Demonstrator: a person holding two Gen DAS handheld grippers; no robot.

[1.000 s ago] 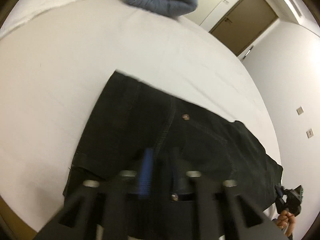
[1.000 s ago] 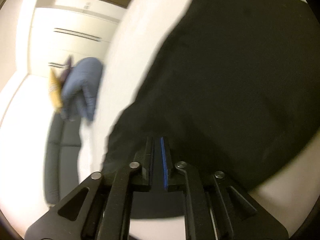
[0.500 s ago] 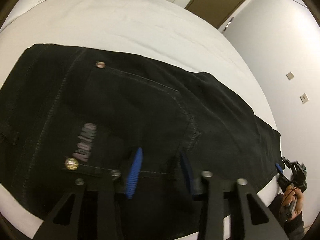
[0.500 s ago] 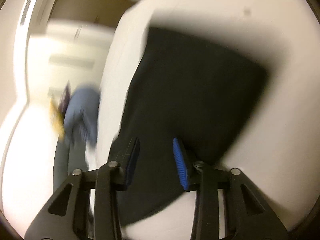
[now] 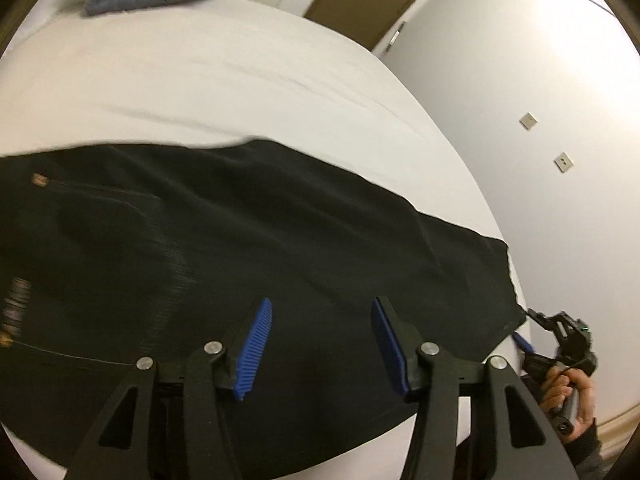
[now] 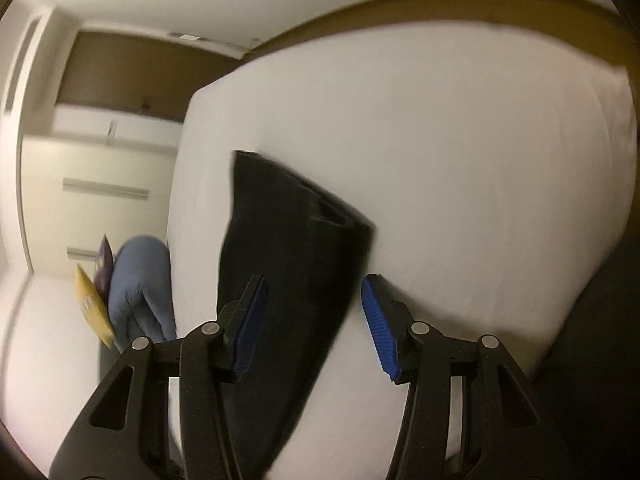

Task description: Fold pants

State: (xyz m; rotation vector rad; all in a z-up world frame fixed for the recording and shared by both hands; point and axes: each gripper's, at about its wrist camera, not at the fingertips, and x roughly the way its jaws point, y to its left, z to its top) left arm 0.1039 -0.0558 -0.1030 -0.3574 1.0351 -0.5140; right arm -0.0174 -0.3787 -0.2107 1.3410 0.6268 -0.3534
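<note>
Both grippers let go, jaws spread.
The left gripper [image 5: 321, 346] and right gripper [image 6: 313, 322] have drawn back; the pants [image 5: 248, 264] lie seemingly flat along the bed's [image 5: 224, 80] near edge.

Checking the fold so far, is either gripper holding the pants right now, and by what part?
Nothing is held. The left gripper and right gripper are both open above the black pants, which lie flat on the white bed.

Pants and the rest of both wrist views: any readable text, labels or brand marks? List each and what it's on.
Nothing can be read in either view.
Patch on the black pants, at the left edge: lettering there, too blurred to read.
Yellow packet beside the blue jacket: print too small and blurred.
Wall plates: no markings visible.
White bed: no text.
</note>
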